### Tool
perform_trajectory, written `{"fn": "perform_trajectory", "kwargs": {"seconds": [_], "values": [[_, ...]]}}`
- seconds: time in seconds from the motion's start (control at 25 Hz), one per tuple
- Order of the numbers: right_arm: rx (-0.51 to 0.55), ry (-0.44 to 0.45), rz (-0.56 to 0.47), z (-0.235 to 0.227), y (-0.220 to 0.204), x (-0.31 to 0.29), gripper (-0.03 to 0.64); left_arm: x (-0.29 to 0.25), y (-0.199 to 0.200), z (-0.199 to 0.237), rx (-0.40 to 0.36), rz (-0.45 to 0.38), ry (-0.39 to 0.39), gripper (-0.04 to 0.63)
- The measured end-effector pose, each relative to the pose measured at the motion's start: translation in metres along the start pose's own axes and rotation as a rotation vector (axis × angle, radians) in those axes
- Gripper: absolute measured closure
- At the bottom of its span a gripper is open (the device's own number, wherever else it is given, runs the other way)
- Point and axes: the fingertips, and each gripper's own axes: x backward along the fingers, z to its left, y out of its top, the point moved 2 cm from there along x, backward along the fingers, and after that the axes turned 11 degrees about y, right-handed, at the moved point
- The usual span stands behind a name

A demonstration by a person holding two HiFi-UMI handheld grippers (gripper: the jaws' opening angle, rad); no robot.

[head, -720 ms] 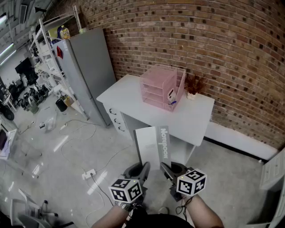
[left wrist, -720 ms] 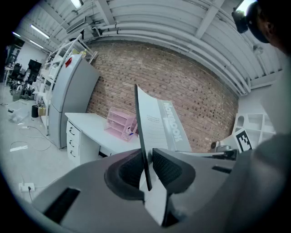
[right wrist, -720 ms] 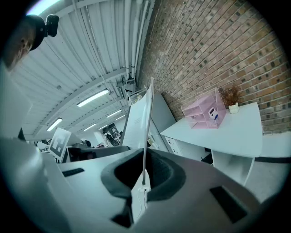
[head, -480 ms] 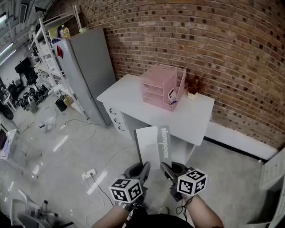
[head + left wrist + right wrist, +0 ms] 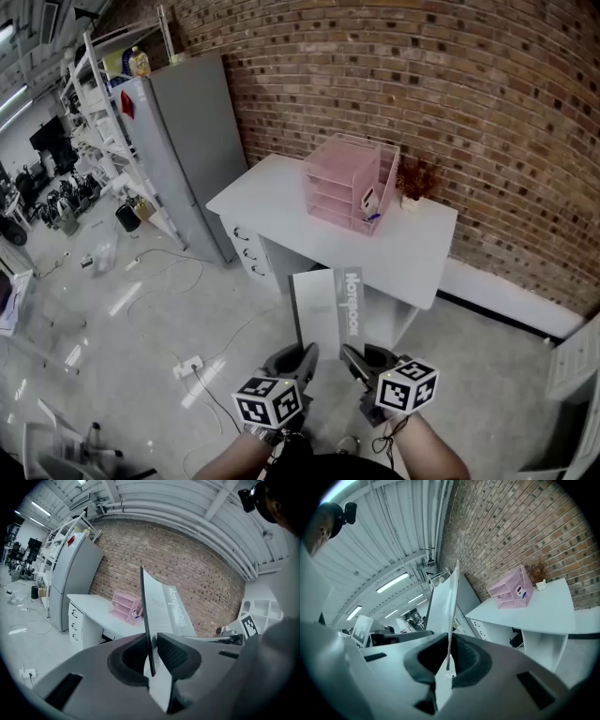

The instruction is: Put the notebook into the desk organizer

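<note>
Pinching upright grey-white notebook (image 5: 328, 307) in left gripper (image 5: 302, 359) and right gripper (image 5: 354, 360) jaws, well short of pink plastic organizer (image 5: 345, 181) holding small white item (image 5: 368, 200).

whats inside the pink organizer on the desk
A small white and blue item stands in the end slot of the pink organizer. The tray shelves look empty, though tinted walls hide their depths.

The right hand-held gripper (image 5: 449, 662) pinches the lower edge of a thin white notebook (image 5: 443, 603), held upright. Beyond, a pink plastic desk organizer (image 5: 511, 592) stands on a white tabletop (image 5: 546, 613) against a red brick wall (image 5: 525, 522).
</note>
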Motion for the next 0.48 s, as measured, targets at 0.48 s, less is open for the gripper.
{"fn": "perform_trajectory", "kwargs": {"seconds": [0.48], "values": [[-0.027,-0.033,0.018,-0.018,0.007,-0.082,0.597,-0.029,0.026,0.075,0.017,0.030,-0.028,0.534]]}}
